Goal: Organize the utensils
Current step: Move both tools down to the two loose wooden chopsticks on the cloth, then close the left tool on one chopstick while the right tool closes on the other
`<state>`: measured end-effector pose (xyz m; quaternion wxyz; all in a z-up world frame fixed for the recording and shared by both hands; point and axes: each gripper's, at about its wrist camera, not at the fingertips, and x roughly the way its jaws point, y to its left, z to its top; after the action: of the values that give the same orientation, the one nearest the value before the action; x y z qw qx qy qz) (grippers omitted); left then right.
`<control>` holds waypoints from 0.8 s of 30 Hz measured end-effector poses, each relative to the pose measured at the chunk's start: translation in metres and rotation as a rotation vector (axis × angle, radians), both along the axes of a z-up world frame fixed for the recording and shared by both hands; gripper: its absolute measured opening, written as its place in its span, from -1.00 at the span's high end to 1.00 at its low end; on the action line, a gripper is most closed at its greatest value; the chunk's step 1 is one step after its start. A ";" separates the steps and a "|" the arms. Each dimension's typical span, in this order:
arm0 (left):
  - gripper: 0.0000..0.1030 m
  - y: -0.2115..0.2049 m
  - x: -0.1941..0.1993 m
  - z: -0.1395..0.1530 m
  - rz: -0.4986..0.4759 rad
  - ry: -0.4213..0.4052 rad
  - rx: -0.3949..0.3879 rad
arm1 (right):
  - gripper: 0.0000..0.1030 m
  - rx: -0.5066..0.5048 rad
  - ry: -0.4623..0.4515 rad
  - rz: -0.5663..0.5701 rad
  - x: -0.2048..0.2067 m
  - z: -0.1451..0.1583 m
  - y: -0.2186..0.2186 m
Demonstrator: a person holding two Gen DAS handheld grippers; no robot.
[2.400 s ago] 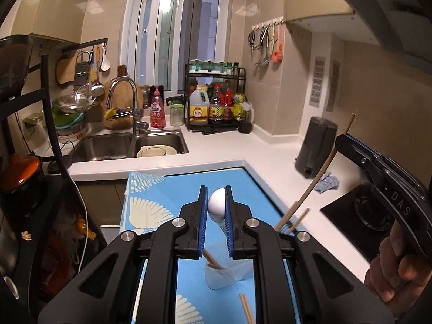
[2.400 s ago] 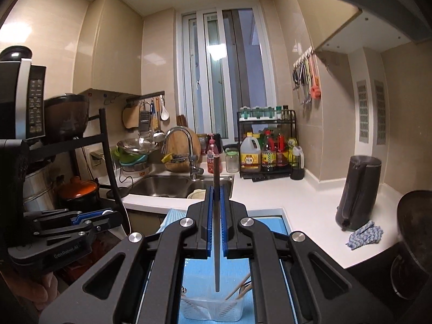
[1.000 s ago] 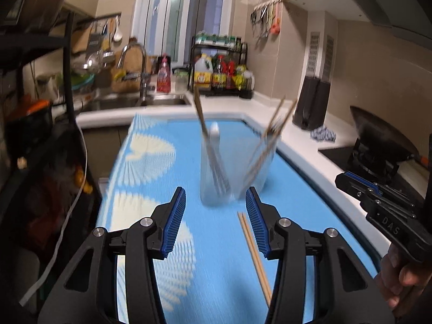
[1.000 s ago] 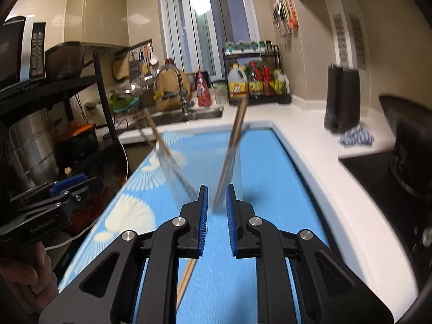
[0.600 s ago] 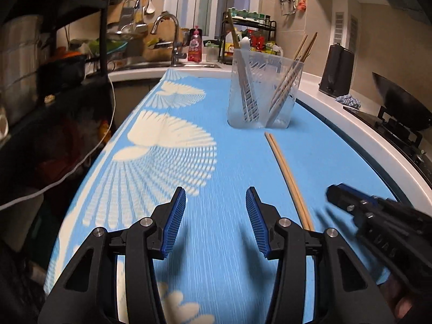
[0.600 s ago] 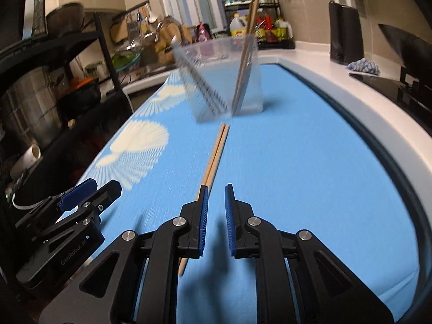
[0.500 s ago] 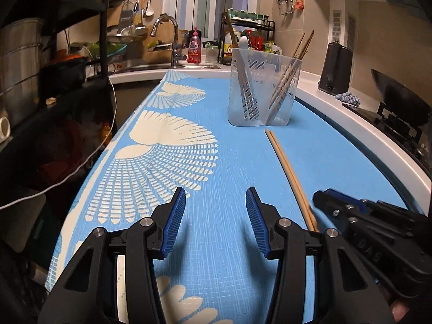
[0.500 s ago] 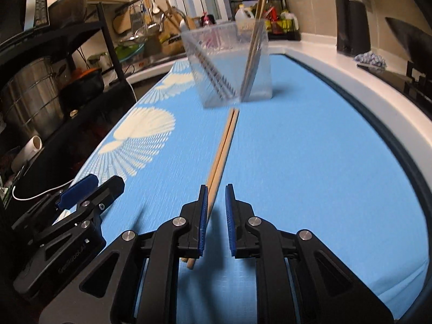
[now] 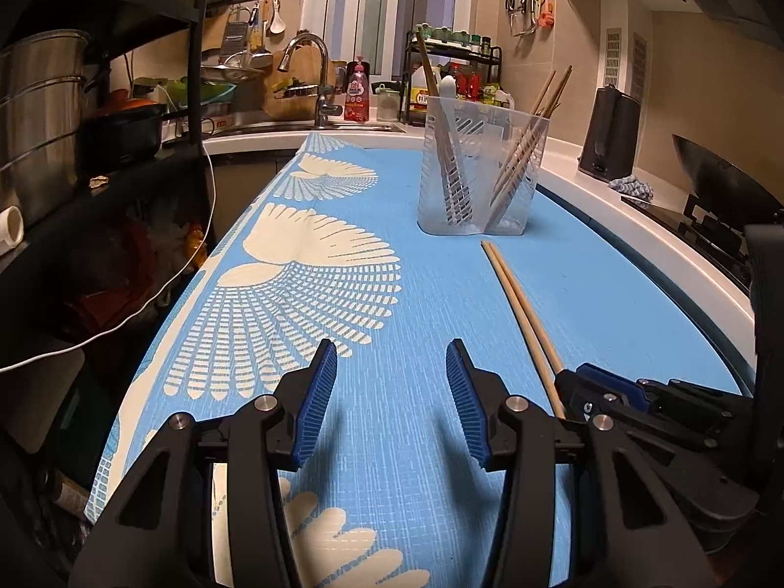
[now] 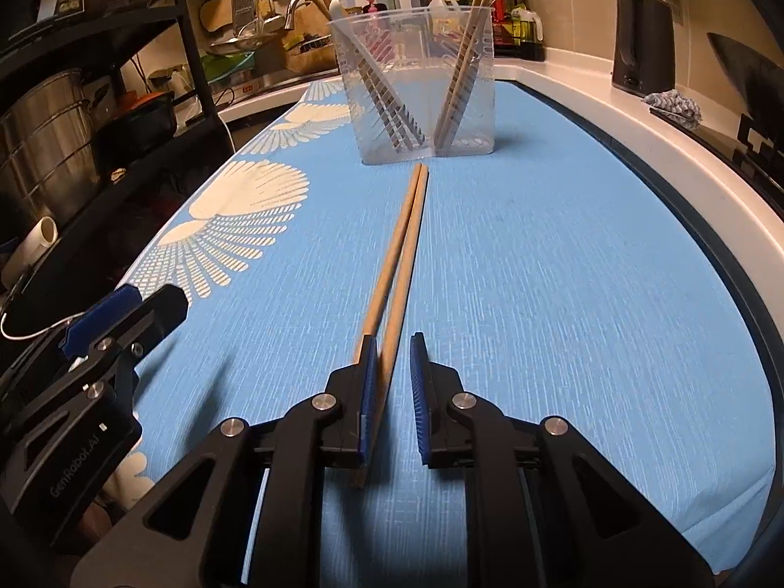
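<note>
the right hand-held gripper (image 10: 393, 343) sits narrowly parted around one of two long wooden chopsticks (image 10: 399, 255), apparently not yet clamped. the left hand-held gripper (image 9: 392, 360) hovers wide apart, holding nothing, over the blue patterned surface (image 9: 578, 264). a clear plastic utensil holder (image 10: 416, 83) stands beyond.

The tablecloth (image 10: 563, 269) is a woven blue cloth with a fine, slightly rough weave and cream fan prints. On it lie two chopsticks (image 10: 399, 245) of pale, matt, smooth wood. The holder (image 10: 416, 88) at the far end is clear, slotted plastic with a faint gloss. The right gripper (image 10: 394, 362) and left gripper (image 9: 392, 387) are matt black plastic with shiny metal screws and ribbed blue pads (image 9: 321, 406). The faucet (image 9: 313, 63) is polished metal, the pot (image 9: 39, 112) on the left brushed metal.
</note>
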<state>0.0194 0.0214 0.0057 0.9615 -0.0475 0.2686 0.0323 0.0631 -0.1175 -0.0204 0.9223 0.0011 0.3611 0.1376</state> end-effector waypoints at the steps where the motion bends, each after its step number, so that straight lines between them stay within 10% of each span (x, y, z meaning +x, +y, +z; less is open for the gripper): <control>1: 0.09 0.000 0.001 0.000 -0.001 0.005 -0.001 | 0.72 -0.005 0.000 0.003 0.000 0.000 0.000; 24: -0.03 -0.081 0.023 -0.016 -0.184 0.095 0.018 | 0.88 0.031 -0.042 -0.139 0.000 0.001 -0.085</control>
<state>0.0419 -0.0592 -0.0101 0.9470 -0.0124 0.3169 -0.0515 0.0628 -0.2021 -0.0191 0.9370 0.0377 0.3383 0.0788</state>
